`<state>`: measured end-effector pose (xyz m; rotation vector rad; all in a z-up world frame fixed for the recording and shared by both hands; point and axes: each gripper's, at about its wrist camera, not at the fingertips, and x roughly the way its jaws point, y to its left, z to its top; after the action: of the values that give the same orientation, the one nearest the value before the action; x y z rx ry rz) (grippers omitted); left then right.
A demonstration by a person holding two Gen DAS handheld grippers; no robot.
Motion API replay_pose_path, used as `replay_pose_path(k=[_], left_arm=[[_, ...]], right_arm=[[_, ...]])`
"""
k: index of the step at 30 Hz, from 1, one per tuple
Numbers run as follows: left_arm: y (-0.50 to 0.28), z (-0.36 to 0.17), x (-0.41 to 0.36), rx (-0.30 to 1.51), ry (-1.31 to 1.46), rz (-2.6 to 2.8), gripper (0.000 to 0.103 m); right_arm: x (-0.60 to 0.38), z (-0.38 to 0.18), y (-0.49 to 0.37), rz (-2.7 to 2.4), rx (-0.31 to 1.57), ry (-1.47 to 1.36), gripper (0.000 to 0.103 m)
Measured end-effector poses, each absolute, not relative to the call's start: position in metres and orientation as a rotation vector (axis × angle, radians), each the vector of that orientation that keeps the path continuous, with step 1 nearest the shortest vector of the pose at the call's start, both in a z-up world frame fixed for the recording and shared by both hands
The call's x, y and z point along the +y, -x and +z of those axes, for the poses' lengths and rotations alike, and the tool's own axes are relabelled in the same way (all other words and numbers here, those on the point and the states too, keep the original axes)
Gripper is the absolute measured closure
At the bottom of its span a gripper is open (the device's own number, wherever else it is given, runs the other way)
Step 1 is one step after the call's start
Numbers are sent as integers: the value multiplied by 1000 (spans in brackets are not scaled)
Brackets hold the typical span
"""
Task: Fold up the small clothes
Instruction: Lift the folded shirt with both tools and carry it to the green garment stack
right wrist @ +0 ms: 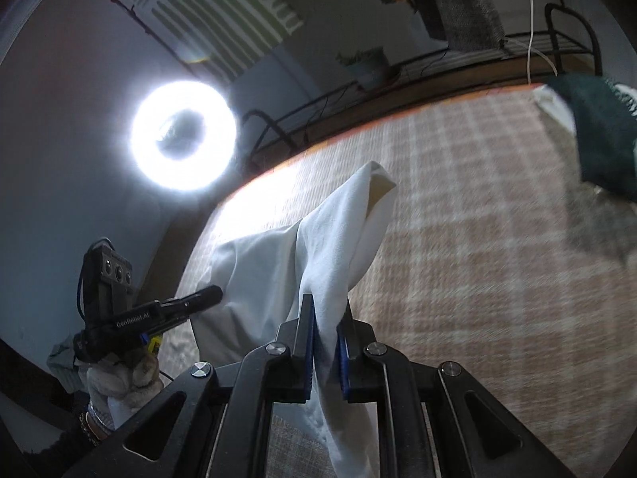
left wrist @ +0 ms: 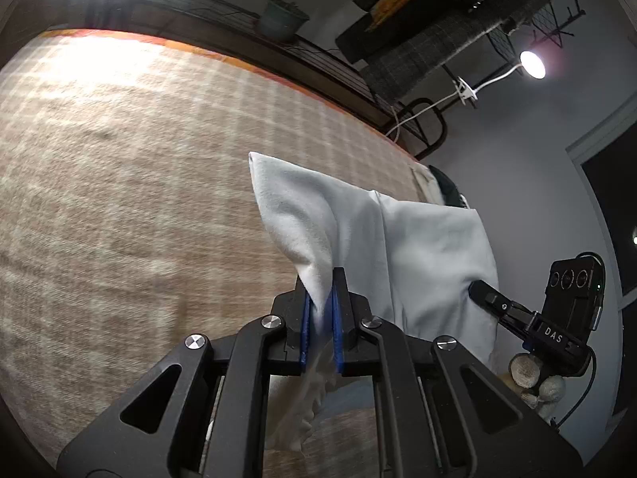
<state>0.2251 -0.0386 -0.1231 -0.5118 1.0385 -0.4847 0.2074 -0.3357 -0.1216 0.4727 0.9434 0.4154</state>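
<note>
A small white garment (left wrist: 418,247) hangs in the air above a checked beige cloth-covered surface (left wrist: 119,199). My left gripper (left wrist: 321,279) is shut on one of its corners, with cloth pinched between the blue pads. My right gripper (right wrist: 327,310) is shut on another corner of the same white garment (right wrist: 270,279). Each gripper also shows in the other's view: the right one (left wrist: 477,290) at the garment's right edge, the left one (right wrist: 211,292) at its left edge.
A dark green garment (right wrist: 601,135) lies at the far right of the checked surface (right wrist: 477,239). A ring light (right wrist: 185,135) shines at the left. A metal rack with a potted plant (left wrist: 278,16) runs behind the surface's far edge.
</note>
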Motion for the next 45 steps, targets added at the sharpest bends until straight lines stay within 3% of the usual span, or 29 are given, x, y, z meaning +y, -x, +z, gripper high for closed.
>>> replay_pose_path(k=[11, 34, 45], left_arm=[[-249, -105, -114, 1015, 477, -584, 96], [-332, -60, -354, 941, 308, -791, 96], [-373, -67, -459, 916, 193, -787, 96]], right_arm=[[-392, -88, -204, 345, 892, -443, 96], [-598, -25, -224, 49, 735, -390, 96], [-696, -41, -254, -107, 708, -410, 96]])
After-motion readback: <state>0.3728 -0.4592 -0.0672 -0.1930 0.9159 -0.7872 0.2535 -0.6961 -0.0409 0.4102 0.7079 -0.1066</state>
